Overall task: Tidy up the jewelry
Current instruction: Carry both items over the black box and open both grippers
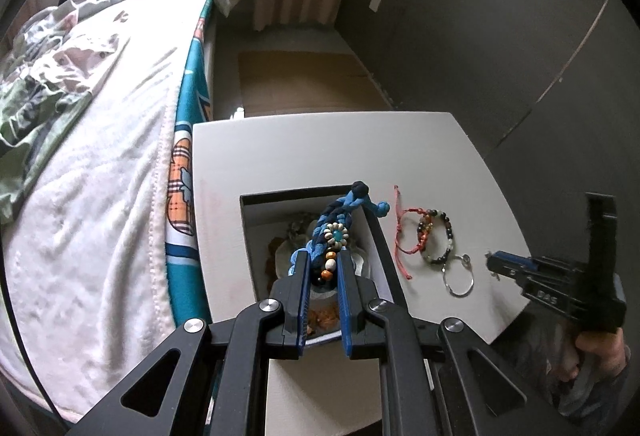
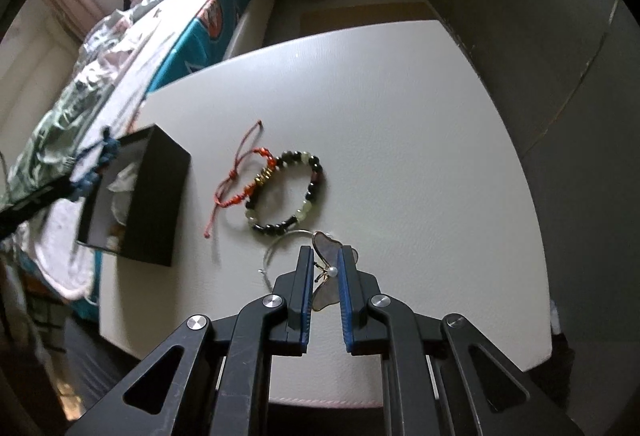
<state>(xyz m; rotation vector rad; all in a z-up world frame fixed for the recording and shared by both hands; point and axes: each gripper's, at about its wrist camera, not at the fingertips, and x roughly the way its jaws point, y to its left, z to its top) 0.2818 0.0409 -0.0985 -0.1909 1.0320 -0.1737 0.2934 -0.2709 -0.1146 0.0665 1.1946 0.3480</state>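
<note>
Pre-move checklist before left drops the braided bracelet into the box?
1. Left gripper clamped on blue braided bracelet: ok.
2. Bracelet over the open black box: ok.
3. Room left in the box: cannot tell, items already inside.
4. Right gripper clear of the box: ok, it is at the butterfly piece.
5. Right's grip on that piece: cannot tell.
6. Red cord bracelet and beaded bracelet on the table, outside the box: ok.

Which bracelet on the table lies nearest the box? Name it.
The red cord bracelet, beside the box; the beaded bracelet lies farther right.
</note>
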